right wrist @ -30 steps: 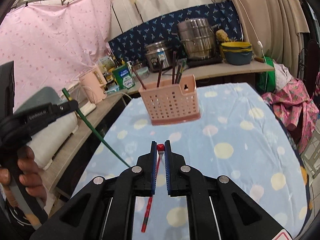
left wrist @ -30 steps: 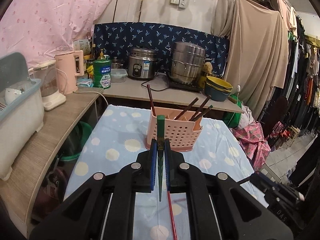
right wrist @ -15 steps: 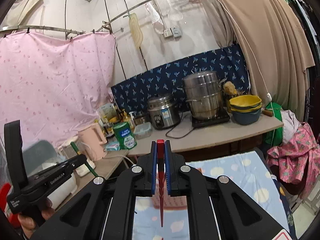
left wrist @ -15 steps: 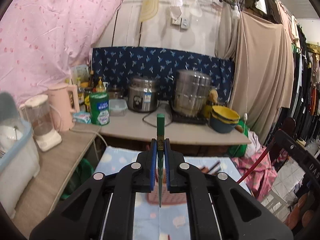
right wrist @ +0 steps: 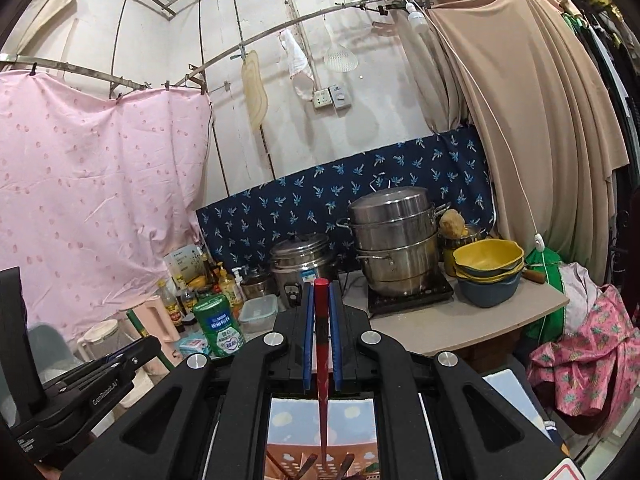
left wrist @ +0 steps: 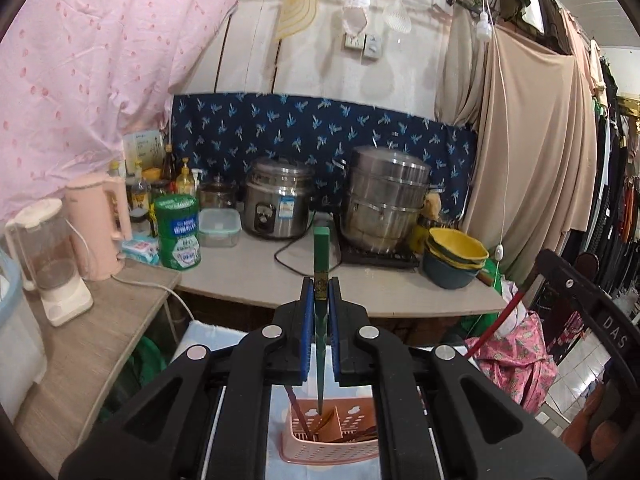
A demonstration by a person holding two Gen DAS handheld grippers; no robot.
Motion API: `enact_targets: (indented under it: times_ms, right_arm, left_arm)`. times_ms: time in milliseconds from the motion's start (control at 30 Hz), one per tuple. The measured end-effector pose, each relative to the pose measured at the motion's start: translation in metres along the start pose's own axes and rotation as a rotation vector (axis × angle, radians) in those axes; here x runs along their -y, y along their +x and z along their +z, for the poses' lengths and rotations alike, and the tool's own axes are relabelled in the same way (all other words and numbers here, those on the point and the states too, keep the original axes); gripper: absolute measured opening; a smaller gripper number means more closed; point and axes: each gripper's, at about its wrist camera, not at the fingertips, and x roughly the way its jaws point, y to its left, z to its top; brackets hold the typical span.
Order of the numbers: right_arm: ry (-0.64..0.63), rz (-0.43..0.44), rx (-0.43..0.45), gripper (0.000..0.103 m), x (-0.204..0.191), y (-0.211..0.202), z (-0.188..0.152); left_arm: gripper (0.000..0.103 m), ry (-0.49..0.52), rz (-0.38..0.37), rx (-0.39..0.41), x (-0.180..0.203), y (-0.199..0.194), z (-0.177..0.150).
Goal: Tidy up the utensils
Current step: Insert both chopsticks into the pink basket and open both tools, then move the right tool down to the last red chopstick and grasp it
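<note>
My left gripper is shut on a green chopstick that stands upright, its thin tip hanging just over the pink perforated utensil basket below. Several dark chopsticks stand in that basket. My right gripper is shut on a red chopstick, also upright, with its tip above the same basket, seen between the arms. The red chopstick and the right gripper's body show at the right of the left wrist view. The left gripper's body shows at the lower left of the right wrist view.
The basket stands on a table with a blue dotted cloth. Behind it a counter holds a rice cooker, a steel steamer pot, stacked bowls, a green tin and a pink kettle. Clothes hang at the right.
Both grippers rose and moved forward with their chopsticks, from low over the cloth to above the basket. The basket went from ahead of them to beneath the fingers.
</note>
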Motion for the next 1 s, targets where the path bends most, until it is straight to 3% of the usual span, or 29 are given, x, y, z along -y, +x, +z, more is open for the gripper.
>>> enact_targets:
  times_ms: [333, 500, 733, 867, 1000]
  right_arm:
    - [-0.020, 0.011, -0.175, 0.008, -0.001, 0.041, -0.069]
    - [-0.023, 0.000, -0.187, 0.016, 0.000, 0.034, -0.076]
    - [0.006, 0.017, -0.199, 0.021, 0.003, -0.008, -0.086]
    - [0.042, 0.041, -0.251, 0.025, 0.007, -0.044, -0.111]
    - [0.033, 0.046, -0.322, 0.025, 0.006, -0.084, -0.152]
  left_arm:
    - [0.011, 0.003, 0.013, -0.086, -0.005, 0.027, -0.037]
    - [0.038, -0.008, 0.026, -0.079, -0.010, 0.011, -0.039]
    - [0.049, 0.010, 0.021, -0.143, -0.011, -0.026, -0.059]
    - [0.056, 0.020, 0.012, -0.204, -0.010, -0.052, -0.091]
    - [0.056, 0.028, 0.014, -0.276, -0.011, -0.078, -0.139]
